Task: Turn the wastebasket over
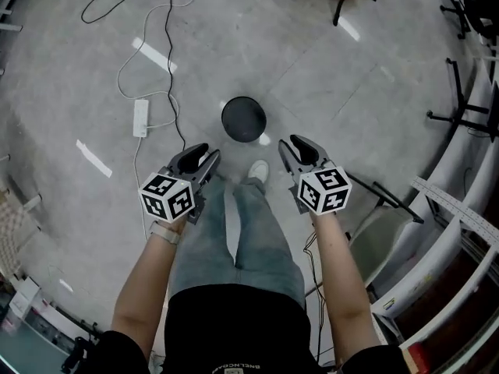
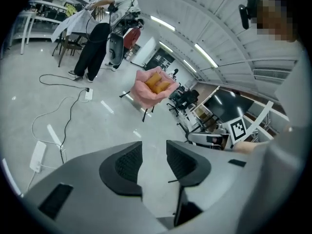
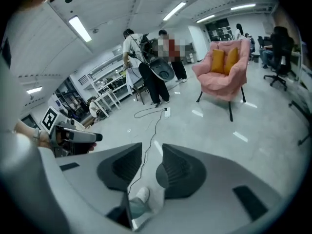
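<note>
The wastebasket [image 1: 243, 119] is a black round bin standing on the grey floor, seen from straight above, just ahead of the person's shoe [image 1: 258, 171]. My left gripper [image 1: 209, 154] hangs to the lower left of it, apart from it. My right gripper [image 1: 292, 142] hangs to its lower right, also apart. Both point forward and down. In the left gripper view the left gripper [image 2: 154, 152] has a gap between its pads with only floor behind it. The right gripper [image 3: 151, 155] stands the same way, with nothing between its jaws. Neither gripper view shows the wastebasket.
A white power strip [image 1: 140, 118] and loose cables [image 1: 168, 45] lie on the floor to the left. A pink armchair [image 3: 224, 67] stands further off. People stand in the background [image 2: 97, 33]. Black stands [image 1: 460, 115] and curved shelving [image 1: 437, 240] fill the right side.
</note>
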### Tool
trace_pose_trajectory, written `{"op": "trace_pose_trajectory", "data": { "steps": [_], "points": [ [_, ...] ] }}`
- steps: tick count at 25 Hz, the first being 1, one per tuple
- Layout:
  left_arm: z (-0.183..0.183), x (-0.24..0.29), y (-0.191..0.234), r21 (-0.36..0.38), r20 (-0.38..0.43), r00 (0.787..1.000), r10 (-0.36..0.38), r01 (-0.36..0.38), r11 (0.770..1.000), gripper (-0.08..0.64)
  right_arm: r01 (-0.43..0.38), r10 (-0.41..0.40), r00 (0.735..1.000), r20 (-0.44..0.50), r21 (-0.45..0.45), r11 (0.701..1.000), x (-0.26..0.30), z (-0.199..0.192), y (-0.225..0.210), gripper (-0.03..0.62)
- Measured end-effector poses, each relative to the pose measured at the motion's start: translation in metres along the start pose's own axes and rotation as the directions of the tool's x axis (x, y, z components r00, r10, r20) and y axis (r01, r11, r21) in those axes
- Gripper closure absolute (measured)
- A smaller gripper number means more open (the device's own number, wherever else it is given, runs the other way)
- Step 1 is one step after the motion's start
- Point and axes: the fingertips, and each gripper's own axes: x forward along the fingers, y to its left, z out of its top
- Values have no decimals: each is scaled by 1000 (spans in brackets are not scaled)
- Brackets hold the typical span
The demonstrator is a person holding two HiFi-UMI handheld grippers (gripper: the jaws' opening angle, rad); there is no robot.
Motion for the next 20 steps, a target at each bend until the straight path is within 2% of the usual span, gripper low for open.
{"op": "trace_pose_trajectory", "data": {
  "steps": [5, 10, 18, 20],
  "points": [
    [-35, 73, 65, 0, -124, 991, -41, 41, 999, 368, 37, -32, 995, -99, 54, 998, 67, -47, -45, 430],
    [-78, 138, 124, -5, -260, 963, -72, 73, 997, 333, 74, -46, 981, -187, 147, 986, 129, -99, -82, 401],
    [-136, 225, 207, 6, -372, 925, -70, 78, 997, 311, 94, -35, 966, -258, 219, 971, 217, -175, -135, 351],
    [-153, 238, 221, 15, -408, 910, -71, 84, 996, 296, 93, -28, 963, -269, 234, 968, 232, -192, -141, 350]
  ]
}}
